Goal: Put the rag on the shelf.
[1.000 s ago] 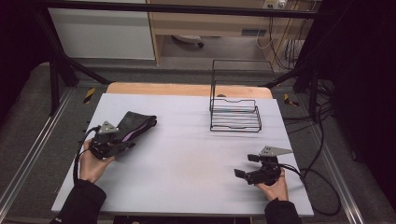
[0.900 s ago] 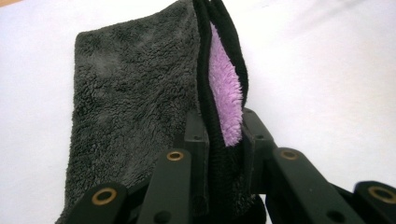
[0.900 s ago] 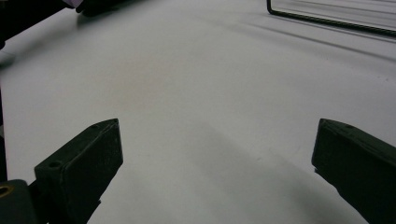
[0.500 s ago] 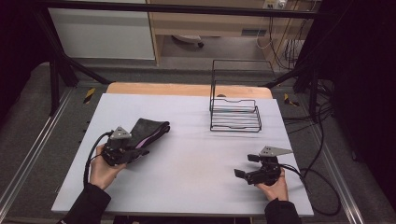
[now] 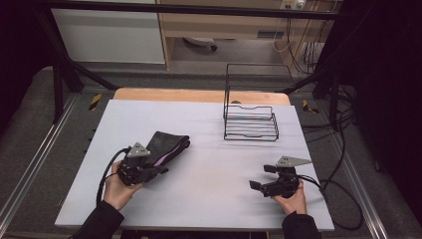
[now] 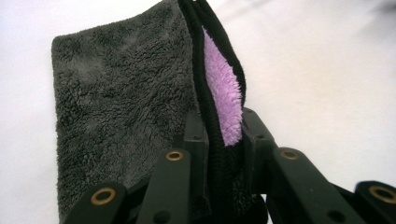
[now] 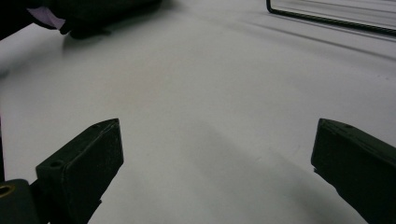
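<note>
A folded dark grey towel (image 5: 166,147) with a purple inner face lies on the white table (image 5: 209,124), left of the middle. My left gripper (image 5: 158,171) is shut on the towel's near edge. In the left gripper view the folded towel (image 6: 116,98) shows its purple lining between my jaws, with both pads (image 6: 196,135) pressing on the black hem. My right gripper (image 5: 259,181) rests near the front right of the table, open, with nothing between its fingers (image 7: 88,163). The right gripper view has the towel (image 7: 93,14) far off at the top left.
A black wire rack (image 5: 250,114) stands at the back right of the table; its base (image 7: 327,18) crosses the top of the right gripper view. Cables (image 5: 343,184) trail off the right edge. A wooden strip (image 5: 199,94) borders the far side.
My left gripper has dragged the towel to the right across the table, toward the middle. The right gripper has stayed where it was.
</note>
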A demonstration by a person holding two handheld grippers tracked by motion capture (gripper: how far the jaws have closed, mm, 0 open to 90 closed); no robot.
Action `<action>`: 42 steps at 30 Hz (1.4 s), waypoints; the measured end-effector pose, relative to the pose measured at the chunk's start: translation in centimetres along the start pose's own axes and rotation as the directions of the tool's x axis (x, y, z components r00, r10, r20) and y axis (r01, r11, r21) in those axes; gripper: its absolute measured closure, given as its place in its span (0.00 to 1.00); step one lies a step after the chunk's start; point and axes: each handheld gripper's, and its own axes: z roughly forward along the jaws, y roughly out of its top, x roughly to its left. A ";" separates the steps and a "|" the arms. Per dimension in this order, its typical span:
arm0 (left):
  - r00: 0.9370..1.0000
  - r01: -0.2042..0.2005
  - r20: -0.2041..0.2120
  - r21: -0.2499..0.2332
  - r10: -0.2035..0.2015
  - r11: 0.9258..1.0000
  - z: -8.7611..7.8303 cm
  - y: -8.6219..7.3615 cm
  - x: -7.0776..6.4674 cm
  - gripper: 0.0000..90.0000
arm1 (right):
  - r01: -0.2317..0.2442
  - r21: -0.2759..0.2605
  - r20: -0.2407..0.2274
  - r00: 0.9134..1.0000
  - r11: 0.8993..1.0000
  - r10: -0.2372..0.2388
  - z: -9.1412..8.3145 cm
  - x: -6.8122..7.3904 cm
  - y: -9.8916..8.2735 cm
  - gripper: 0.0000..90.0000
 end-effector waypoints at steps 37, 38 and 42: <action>0.988 -0.032 0.154 0.027 0.027 0.999 2.4 -0.5 -4.6 0.45 | 0.106 0.014 -0.049 0.993 0.994 -0.105 2.0 3.6 0.7 0.29; 0.989 -0.035 0.147 0.023 0.031 0.999 2.0 -0.6 -4.2 0.43 | 0.112 0.019 -0.057 0.992 0.994 -0.111 2.3 4.1 0.6 0.31; 0.997 -0.045 0.059 0.013 0.044 0.999 0.5 -1.4 -2.4 0.37 | 0.143 0.038 -0.098 0.985 0.989 -0.138 3.5 6.0 0.6 0.39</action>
